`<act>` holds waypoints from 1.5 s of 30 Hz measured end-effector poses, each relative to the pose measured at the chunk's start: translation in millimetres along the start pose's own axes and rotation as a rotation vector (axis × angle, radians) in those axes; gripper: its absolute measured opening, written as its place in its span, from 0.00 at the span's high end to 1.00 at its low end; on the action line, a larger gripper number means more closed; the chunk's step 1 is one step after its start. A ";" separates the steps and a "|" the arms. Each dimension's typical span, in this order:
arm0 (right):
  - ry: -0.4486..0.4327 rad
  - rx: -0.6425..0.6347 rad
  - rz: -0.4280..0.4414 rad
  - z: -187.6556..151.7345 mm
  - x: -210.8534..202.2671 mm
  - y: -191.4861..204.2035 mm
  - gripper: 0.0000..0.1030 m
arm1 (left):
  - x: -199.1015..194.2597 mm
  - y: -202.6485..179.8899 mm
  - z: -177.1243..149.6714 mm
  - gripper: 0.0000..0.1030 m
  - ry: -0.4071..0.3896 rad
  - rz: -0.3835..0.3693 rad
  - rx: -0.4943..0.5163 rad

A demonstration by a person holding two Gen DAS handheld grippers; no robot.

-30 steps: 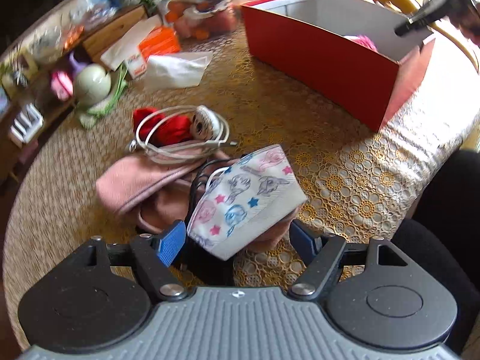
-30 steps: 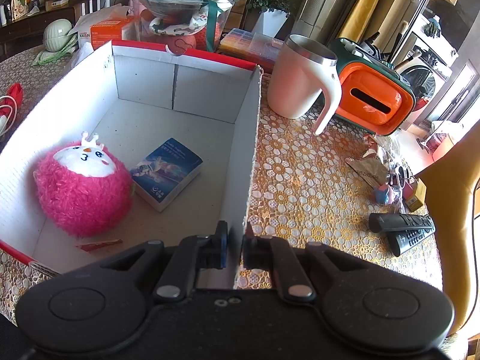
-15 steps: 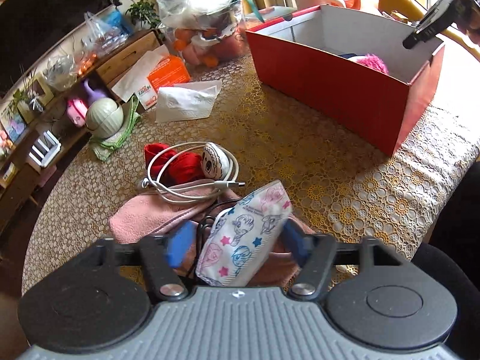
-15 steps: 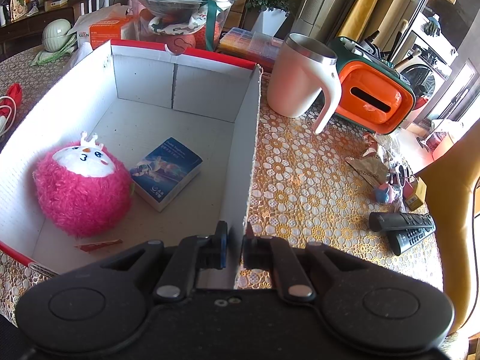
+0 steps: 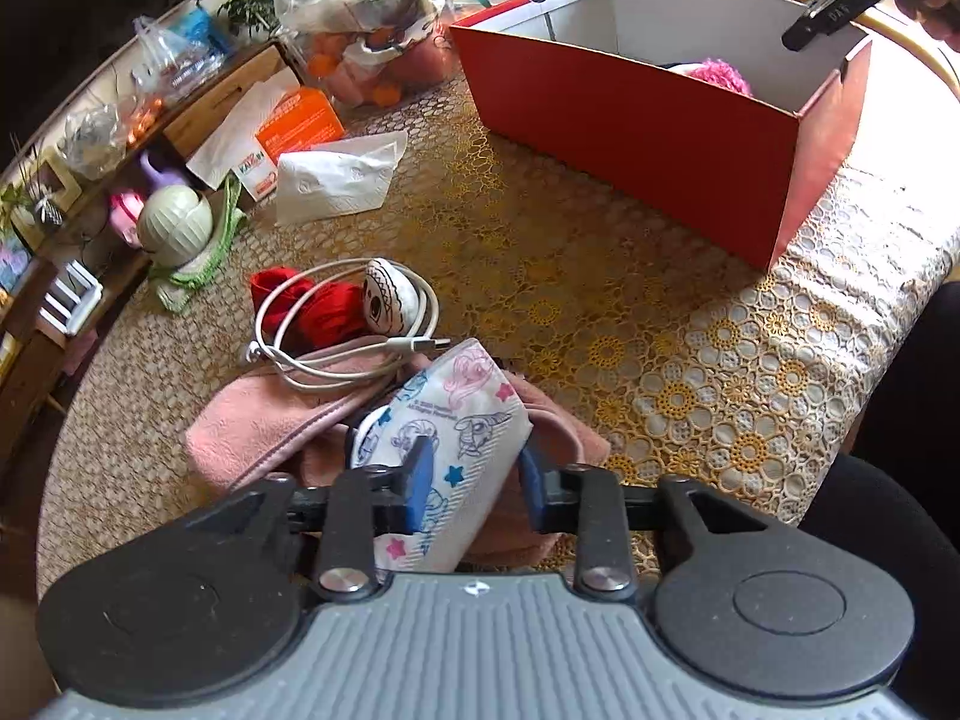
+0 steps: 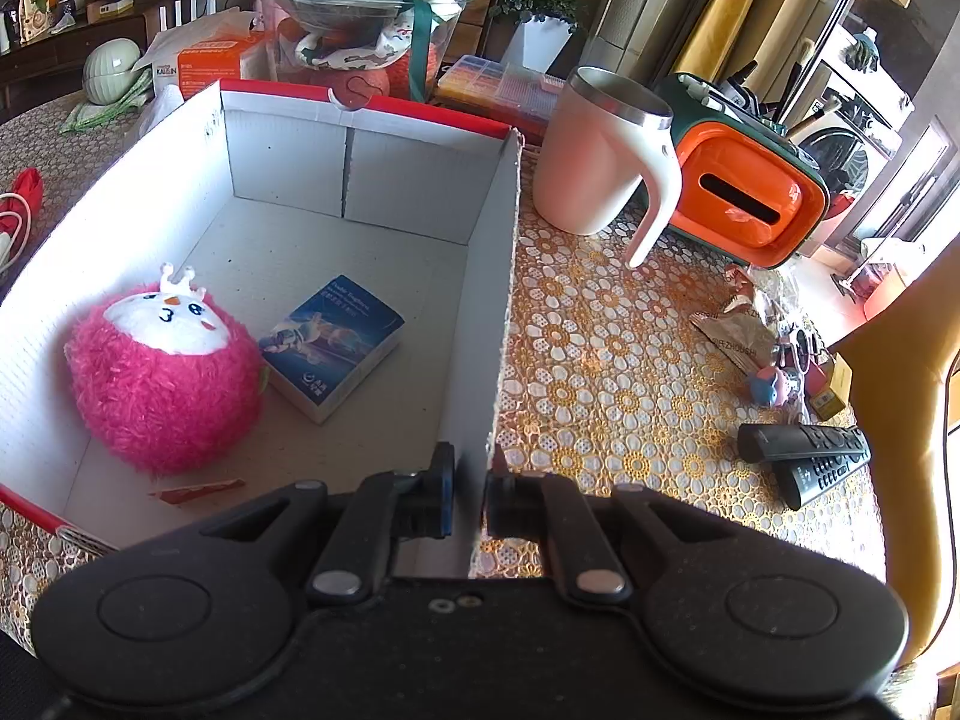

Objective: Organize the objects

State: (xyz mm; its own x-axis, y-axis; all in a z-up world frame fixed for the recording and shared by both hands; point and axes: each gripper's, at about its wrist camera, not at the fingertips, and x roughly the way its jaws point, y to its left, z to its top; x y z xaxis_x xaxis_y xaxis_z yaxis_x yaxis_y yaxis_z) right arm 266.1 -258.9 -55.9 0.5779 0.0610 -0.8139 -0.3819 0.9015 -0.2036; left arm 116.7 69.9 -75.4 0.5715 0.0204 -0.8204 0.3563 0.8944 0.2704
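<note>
Printed face mask (image 5: 456, 420), white with cartoon ponies and stars, sits between the blue pads of the left gripper (image 5: 471, 480). Jaws closing; both pads look pressed against the mask's sides, which are bunched upright. The mask lies on a pink cloth (image 5: 264, 426) near the table's front edge. A black cord shows just under the mask's left side.

On the cloth's far edge: a coiled white cable (image 5: 336, 360), its plug tip pointing toward the mask. Inside the coil, a red fabric item (image 5: 312, 309) and a small white patterned pouch (image 5: 390, 297).

Toward the table's right edge stands the red box (image 5: 648, 138), white inside. The right gripper (image 6: 470, 498) is clamped narrow on the box's right wall (image 6: 495, 312), one finger inside, one outside. In the box: a pink plush ball (image 6: 162, 378) with a white face against the left wall, a blue booklet (image 6: 330, 348) touching it, and a red scrap (image 6: 198, 489) by the near wall.

Right of the box on the lace tablecloth (image 6: 600, 360): a white mug (image 6: 594, 162), an orange-fronted case (image 6: 744, 198) just beside it, and two black remotes (image 6: 804, 462) near the table's right edge.

Far-left side of the table: tissue (image 5: 336, 180), orange carton (image 5: 294, 126), pale green ribbed shell (image 5: 174, 225).
</note>
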 end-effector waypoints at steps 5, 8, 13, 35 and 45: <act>-0.001 0.000 -0.001 0.1 0.2 -0.6 0.91 | -6.1 3.7 2.5 0.96 -0.013 0.001 -0.027; -0.001 0.001 0.000 0.0 0.2 -0.9 0.91 | -17.9 14.3 7.3 0.99 -0.046 -0.011 -0.072; -0.003 0.004 0.001 0.1 0.1 -0.7 0.91 | -41.5 30.2 22.7 1.00 -0.100 -0.041 -0.122; 0.011 0.019 0.004 1.5 3.1 -1.4 0.92 | -57.9 -8.0 179.7 1.00 -0.256 -0.230 -0.041; 0.021 0.038 0.016 2.2 5.9 -4.0 0.92 | -6.5 -50.1 244.7 1.00 -0.238 -0.247 0.009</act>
State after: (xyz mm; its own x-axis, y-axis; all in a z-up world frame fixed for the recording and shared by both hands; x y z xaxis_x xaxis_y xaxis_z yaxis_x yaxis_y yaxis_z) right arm 272.7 -261.2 -58.7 0.5562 0.0673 -0.8283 -0.3635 0.9160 -0.1697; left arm 276.0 -84.4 39.7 0.6237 -0.3019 -0.7210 0.5112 0.8554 0.0839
